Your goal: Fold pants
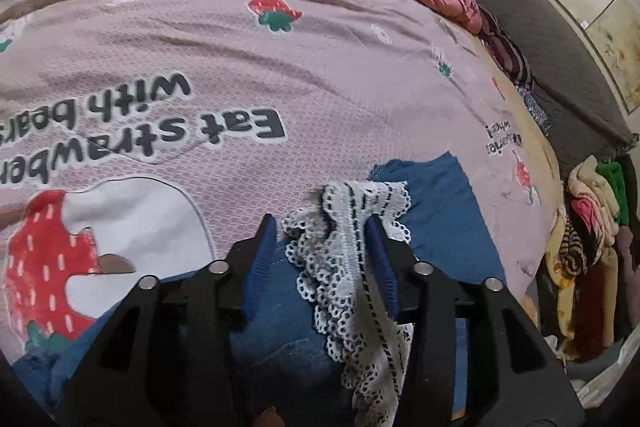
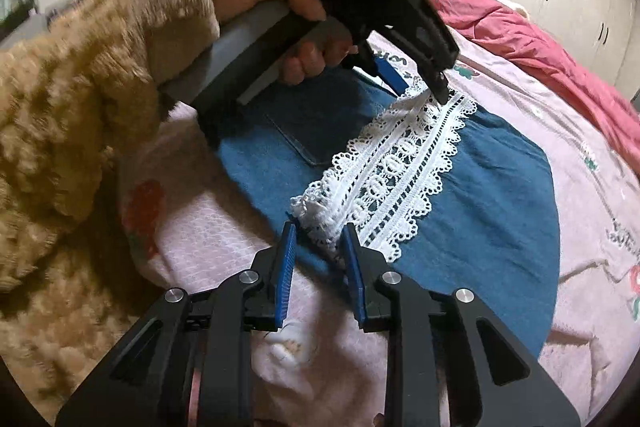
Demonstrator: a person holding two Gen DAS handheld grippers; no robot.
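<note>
Lying flat on the bedspread (image 2: 592,131), the pants (image 2: 500,187) have both spread grippers, left gripper (image 1: 324,227) and right gripper (image 2: 318,231), straddling opposite ends of the lace hem (image 2: 404,171).

Flat pink strawberry-print bedspread (image 1: 280,75) lies open ahead of the blue lace-trimmed pants (image 2: 500,187); a bunched red quilt (image 2: 540,39) blocks the far edge.

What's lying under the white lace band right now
The blue pants lie directly under the lace band, spread on the pink strawberry bedspread. Both grippers, left and right, bracket its ends. How it is attached is hidden.
</note>
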